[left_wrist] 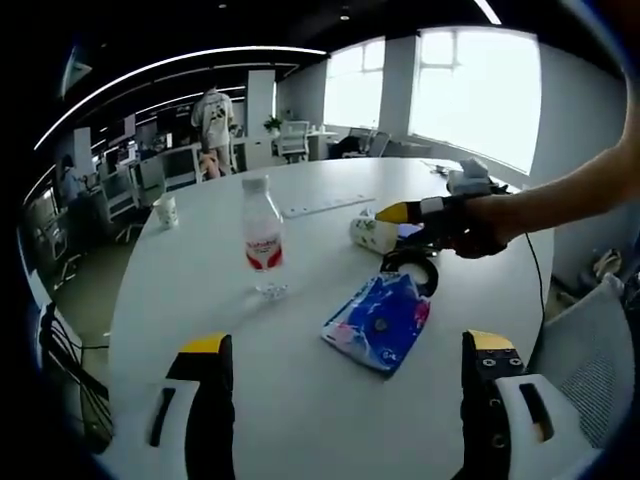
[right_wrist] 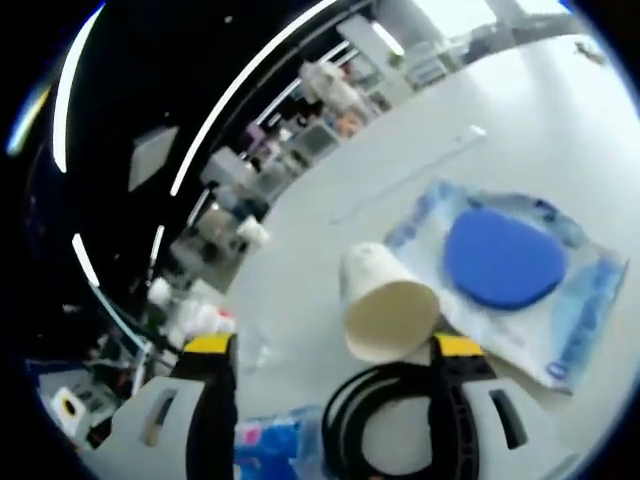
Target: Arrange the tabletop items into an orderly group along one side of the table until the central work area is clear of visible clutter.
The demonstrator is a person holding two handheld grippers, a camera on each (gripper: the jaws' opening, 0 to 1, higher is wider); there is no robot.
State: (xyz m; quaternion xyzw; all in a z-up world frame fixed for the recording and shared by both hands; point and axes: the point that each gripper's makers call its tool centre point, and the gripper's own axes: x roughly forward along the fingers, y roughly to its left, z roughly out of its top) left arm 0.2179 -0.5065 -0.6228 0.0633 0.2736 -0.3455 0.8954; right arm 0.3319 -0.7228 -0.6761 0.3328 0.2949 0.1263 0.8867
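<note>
Left gripper view, read from left to right: a paper cup [left_wrist: 166,210] stands upright near the far left edge of the white round table [left_wrist: 200,300], then a clear water bottle [left_wrist: 264,236] with a red label stands alone toward the middle, then a blue patterned packet [left_wrist: 380,320] lies flat, with a black ring of cable [left_wrist: 412,268] just past it and a tipped cup [left_wrist: 372,232] beyond that. The left gripper [left_wrist: 350,350] hangs low over the near rim with its jaws spread wide and nothing between them. The right gripper [left_wrist: 420,212] comes in from the right, carried on a person's bare forearm [left_wrist: 580,190] stretched level across the table, its yellow tip right at the tipped cup.

In the right gripper view that cup [right_wrist: 388,300] lies on its side, mouth toward the camera, framed by the right gripper [right_wrist: 335,345], whose jaws stand wide apart and hold nothing. The cable coil [right_wrist: 385,420] sits directly below, and a blue disc [right_wrist: 505,260] rests on a clear packet [right_wrist: 590,310] to the right.

The likely trouble: the cup is light and round, so a jaw touching one side first could roll it away or crush it; closing low might snag the cable as well. The tall bottle could topple if an arm sweeps past it
</note>
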